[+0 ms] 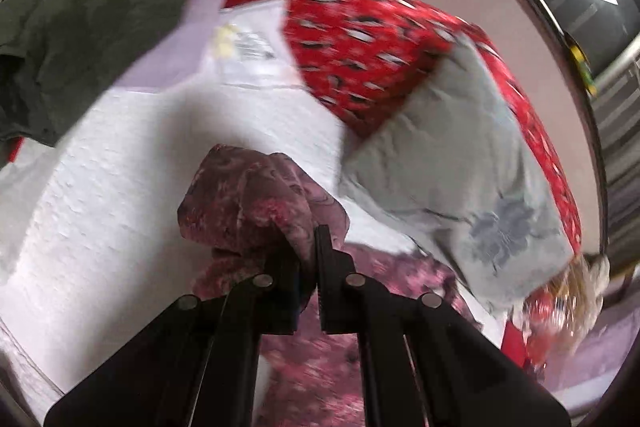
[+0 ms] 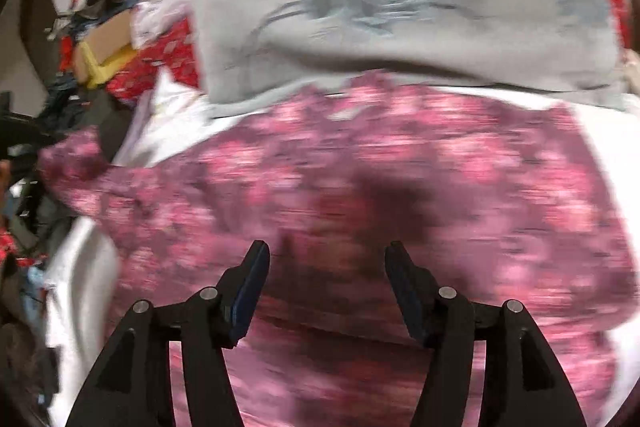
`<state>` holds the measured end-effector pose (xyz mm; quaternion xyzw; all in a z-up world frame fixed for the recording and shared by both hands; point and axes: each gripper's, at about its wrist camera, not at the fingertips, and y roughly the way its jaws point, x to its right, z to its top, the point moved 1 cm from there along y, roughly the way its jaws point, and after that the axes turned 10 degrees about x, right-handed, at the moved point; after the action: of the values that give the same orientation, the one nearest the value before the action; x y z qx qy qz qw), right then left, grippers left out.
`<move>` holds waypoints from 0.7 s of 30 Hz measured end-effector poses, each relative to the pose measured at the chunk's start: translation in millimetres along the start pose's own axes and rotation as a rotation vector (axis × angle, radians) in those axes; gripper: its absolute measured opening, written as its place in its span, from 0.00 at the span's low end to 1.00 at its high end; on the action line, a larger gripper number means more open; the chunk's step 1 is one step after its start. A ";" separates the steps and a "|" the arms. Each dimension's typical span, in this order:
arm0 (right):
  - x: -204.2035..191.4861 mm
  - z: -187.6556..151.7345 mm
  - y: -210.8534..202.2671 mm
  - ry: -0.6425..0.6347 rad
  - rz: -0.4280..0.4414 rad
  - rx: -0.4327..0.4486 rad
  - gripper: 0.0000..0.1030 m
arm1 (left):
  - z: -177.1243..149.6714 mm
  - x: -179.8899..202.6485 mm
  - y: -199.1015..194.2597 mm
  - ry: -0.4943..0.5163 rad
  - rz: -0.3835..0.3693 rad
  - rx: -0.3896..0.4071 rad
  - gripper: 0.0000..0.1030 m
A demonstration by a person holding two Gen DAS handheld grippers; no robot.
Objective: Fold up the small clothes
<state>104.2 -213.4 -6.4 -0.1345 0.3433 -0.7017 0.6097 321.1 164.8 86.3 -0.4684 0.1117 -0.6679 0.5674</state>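
While the left claw [image 1: 308, 247] pinches a bunched corner of the pink floral garment [image 1: 256, 199] and holds it raised over the white textured cover [image 1: 120, 163], the right claw [image 2: 327, 263] hovers with its fingers wide apart just above the same garment [image 2: 360, 179], which lies spread out. A folded grey cloth [image 2: 400, 7] lies just behind it, partly on a red patterned fabric [image 1: 360, 27].
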 end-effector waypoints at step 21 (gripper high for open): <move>79.2 -29.3 -15.9 0.031 0.019 0.064 0.78 | -231.6 176.1 108.5 0.307 -0.024 -0.330 0.12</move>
<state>56.8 -278.8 -35.6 -0.1007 0.3311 -0.7085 0.6150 232.3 -111.5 -23.8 -0.4490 0.2988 -0.7108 0.4515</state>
